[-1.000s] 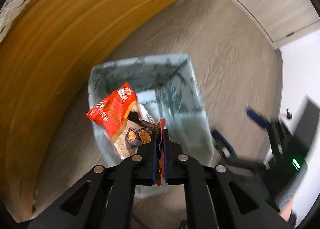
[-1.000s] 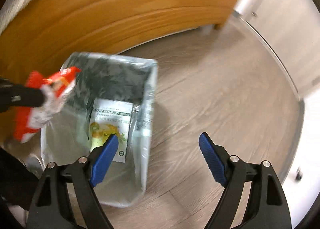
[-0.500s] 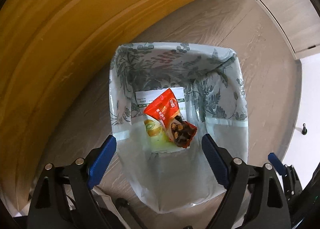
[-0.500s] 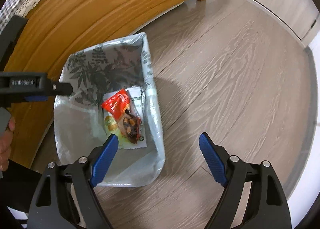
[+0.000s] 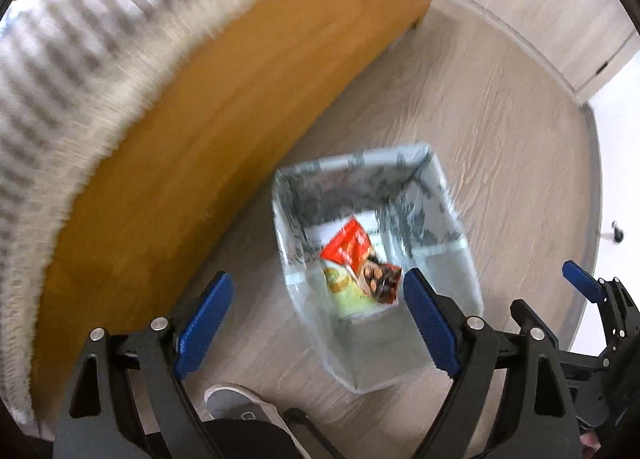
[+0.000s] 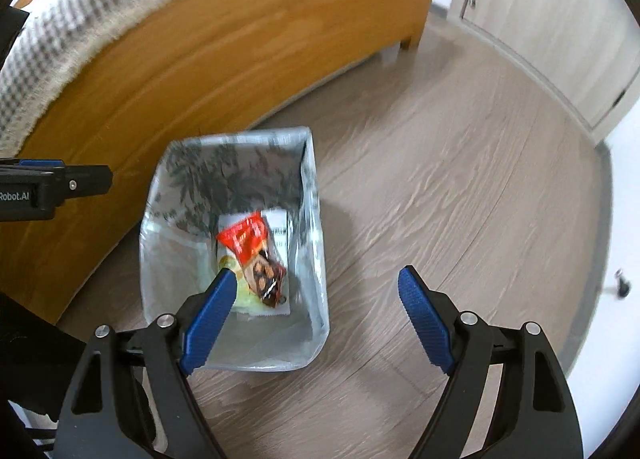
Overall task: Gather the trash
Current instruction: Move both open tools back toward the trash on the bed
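Red snack wrapper [image 5: 347, 245] lies inside the lined bin [image 5: 460, 219] at 5 o'clock of the bed [image 5: 240, 91]; both the left hand-held gripper [image 5: 316, 319] and the right hand-held gripper [image 6: 316, 311] stand wide apart, empty.

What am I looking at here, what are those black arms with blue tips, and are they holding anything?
There is no robot arm here. A person holds a two-finger gripper in each hand, and a fisheye camera on each one looks along its fingers, hence the round, bent pictures.

One picture is from the left gripper, the other from the right gripper. The blue tips are the finger pads. Both grippers are open and hold nothing.

Below them, on the wooden floor, stands a bin lined with a leaf-patterned bag, beside a wooden bed frame. Inside lies a red snack wrapper on top of a green and white packet. At the bottom edge of the left view, a grey shoe shows.
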The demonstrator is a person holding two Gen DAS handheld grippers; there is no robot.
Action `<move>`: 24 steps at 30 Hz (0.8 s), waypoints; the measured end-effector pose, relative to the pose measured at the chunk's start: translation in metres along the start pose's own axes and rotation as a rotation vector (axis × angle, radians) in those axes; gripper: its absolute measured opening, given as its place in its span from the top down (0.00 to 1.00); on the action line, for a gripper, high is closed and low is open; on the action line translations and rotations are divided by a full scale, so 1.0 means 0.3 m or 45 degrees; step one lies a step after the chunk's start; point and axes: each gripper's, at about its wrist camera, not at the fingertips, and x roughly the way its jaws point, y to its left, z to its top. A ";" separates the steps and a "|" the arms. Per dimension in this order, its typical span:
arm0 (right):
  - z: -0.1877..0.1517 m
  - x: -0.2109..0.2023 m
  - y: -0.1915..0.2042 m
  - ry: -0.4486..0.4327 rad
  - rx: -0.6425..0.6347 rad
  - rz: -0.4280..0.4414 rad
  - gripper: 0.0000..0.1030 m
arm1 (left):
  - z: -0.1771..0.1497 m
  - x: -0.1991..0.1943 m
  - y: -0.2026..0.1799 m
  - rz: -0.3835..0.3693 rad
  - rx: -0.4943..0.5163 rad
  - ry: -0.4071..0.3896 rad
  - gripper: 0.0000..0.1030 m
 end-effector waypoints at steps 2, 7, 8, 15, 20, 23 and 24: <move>0.030 -0.068 0.018 -0.042 -0.034 -0.028 0.23 | 0.004 -0.089 0.014 -0.015 -0.025 -0.087 0.18; 0.133 -0.233 0.111 -0.153 -0.155 -0.083 0.23 | -0.001 -0.425 0.137 -0.081 -0.090 -0.353 0.18; 0.161 -0.271 0.139 -0.180 -0.181 -0.092 0.23 | -0.007 -0.496 0.178 -0.080 -0.107 -0.412 0.18; 0.325 -0.512 0.340 -0.373 -0.296 -0.051 0.23 | -0.037 -0.829 0.449 -0.050 -0.188 -0.647 0.18; 0.415 -0.617 0.492 -0.470 -0.290 0.031 0.23 | -0.070 -0.937 0.661 -0.059 -0.303 -0.763 0.14; 0.460 -0.658 0.597 -0.508 -0.293 0.048 0.23 | -0.087 -0.955 0.823 -0.072 -0.417 -0.805 0.14; 0.473 -0.673 0.643 -0.534 -0.311 0.048 0.23 | -0.096 -0.958 0.875 -0.067 -0.451 -0.818 0.14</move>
